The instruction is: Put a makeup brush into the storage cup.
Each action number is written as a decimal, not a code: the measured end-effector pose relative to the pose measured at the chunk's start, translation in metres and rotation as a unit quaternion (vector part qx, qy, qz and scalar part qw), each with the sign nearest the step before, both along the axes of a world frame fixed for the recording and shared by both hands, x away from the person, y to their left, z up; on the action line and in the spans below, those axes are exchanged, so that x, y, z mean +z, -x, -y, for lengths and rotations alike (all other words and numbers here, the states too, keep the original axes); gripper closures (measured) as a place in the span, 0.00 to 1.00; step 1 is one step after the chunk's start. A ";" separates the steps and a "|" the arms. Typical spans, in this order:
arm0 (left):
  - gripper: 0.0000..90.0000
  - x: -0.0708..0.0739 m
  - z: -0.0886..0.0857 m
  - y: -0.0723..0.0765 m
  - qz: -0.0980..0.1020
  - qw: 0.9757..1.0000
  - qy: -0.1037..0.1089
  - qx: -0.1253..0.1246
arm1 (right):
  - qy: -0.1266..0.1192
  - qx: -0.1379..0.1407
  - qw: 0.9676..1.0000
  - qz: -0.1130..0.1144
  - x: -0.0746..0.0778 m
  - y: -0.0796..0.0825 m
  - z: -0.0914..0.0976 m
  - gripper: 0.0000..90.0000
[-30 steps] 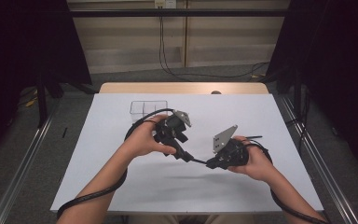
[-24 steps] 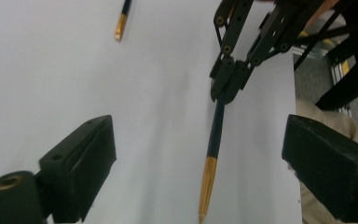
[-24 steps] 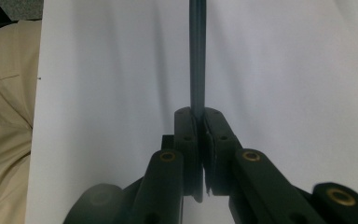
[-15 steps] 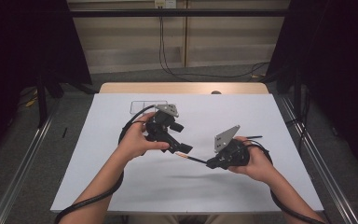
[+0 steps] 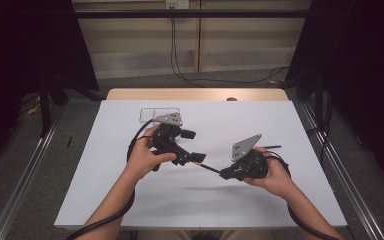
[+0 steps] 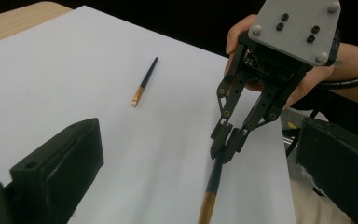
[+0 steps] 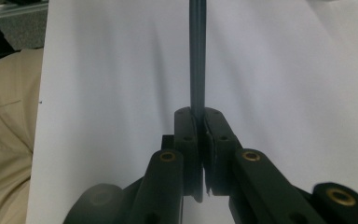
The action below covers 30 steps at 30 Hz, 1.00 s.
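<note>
So the right gripper point(image 5: 226, 174) was clamped tight on 1 dark pen point(image 5: 211, 169), holding it near its back end, and the shaft stuck out level toward the left gripper point(image 5: 192, 146), with its gold-coloured tip point(image 5: 198, 163) right by that gripper's lower jaw. In the right gripper view the pen point(image 7: 197, 60) ran straight up out of the closed pads. The left gripper's jaws had just been opening and stood wide apart, nothing pinched between them; in the left gripper view the gold end of the pen point(image 6: 207, 210) sat low between its 2 black jaws without touching either, far as I could tell. All this hovered over the middle of the bench point(image 5: 105, 190), a bit toward the near edge. A 2nd pen point(image 6: 144, 81) of the same kind lay flat on the white sheet, well apart from both grippers. A clear tray point(image 5: 150, 114) sat back toward the far edge, left of centre, just behind the left hand point(image 5: 142, 157).
</note>
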<state>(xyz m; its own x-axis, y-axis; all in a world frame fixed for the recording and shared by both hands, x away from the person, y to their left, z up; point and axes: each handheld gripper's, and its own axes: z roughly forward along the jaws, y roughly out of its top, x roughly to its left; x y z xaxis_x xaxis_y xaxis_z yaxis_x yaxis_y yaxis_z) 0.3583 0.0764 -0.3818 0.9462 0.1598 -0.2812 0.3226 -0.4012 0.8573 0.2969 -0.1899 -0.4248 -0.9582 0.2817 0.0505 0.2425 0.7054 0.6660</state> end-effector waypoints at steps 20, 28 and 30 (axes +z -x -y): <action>0.03 -0.013 -0.009 -0.001 -0.005 0.998 0.060 0.029 | -0.088 -0.038 0.995 0.001 -0.004 0.002 0.012 0.94; 0.03 -0.015 -0.010 -0.001 -0.009 0.997 0.074 0.033 | -0.146 -0.066 0.987 0.006 -0.001 -0.001 0.016 0.95; 0.03 -0.016 -0.010 -0.001 -0.011 0.996 0.079 0.033 | -0.155 -0.070 0.985 0.009 0.000 -0.001 0.015 0.95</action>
